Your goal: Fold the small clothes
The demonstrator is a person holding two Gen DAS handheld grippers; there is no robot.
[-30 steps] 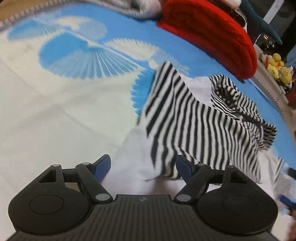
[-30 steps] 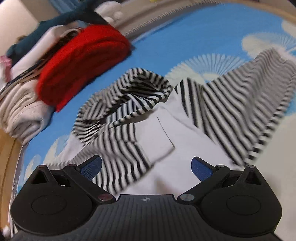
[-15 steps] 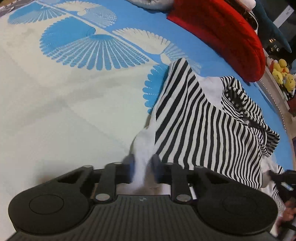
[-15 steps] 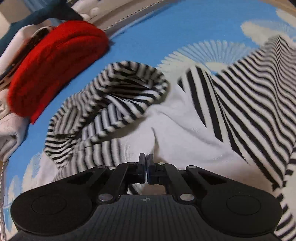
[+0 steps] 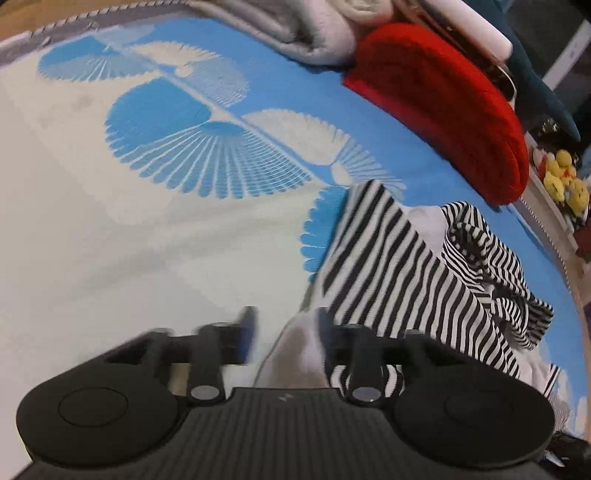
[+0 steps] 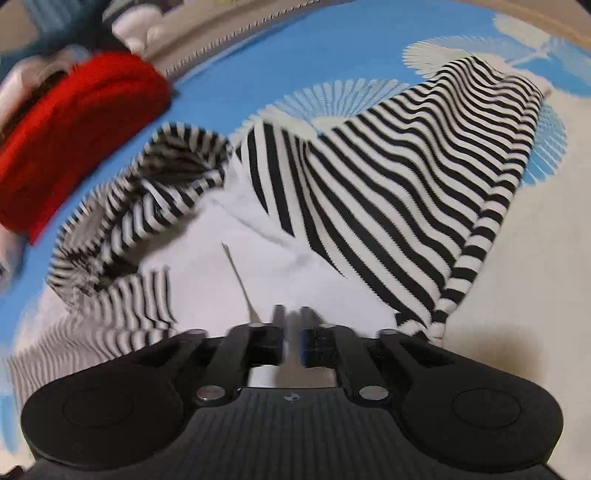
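A small black-and-white striped garment with a white panel (image 5: pixel 399 266) lies crumpled on a blue and white patterned cloth (image 5: pixel 147 229). My left gripper (image 5: pixel 284 332) is at its near white edge, jaws partly apart, with a raised fold of white fabric between them; the fingers are blurred. In the right wrist view the garment (image 6: pixel 388 177) spreads ahead, its sleeve bunched at the left. My right gripper (image 6: pixel 291 325) has its jaws almost closed on the white hem, with a thin strip of fabric between the pads.
A folded red knit (image 5: pixel 454 110) lies at the back right, with grey and white folded clothes (image 5: pixel 314 33) beside it. Yellow plush toys (image 5: pixel 565 177) sit past the cloth's right edge. The red knit (image 6: pixel 74 129) is at the left in the right wrist view.
Both grippers closed on the garment's white edge half a second ago. Now the left jaws have spread apart again in motion blur. The right stays pinched and the garment looks pulled flatter.
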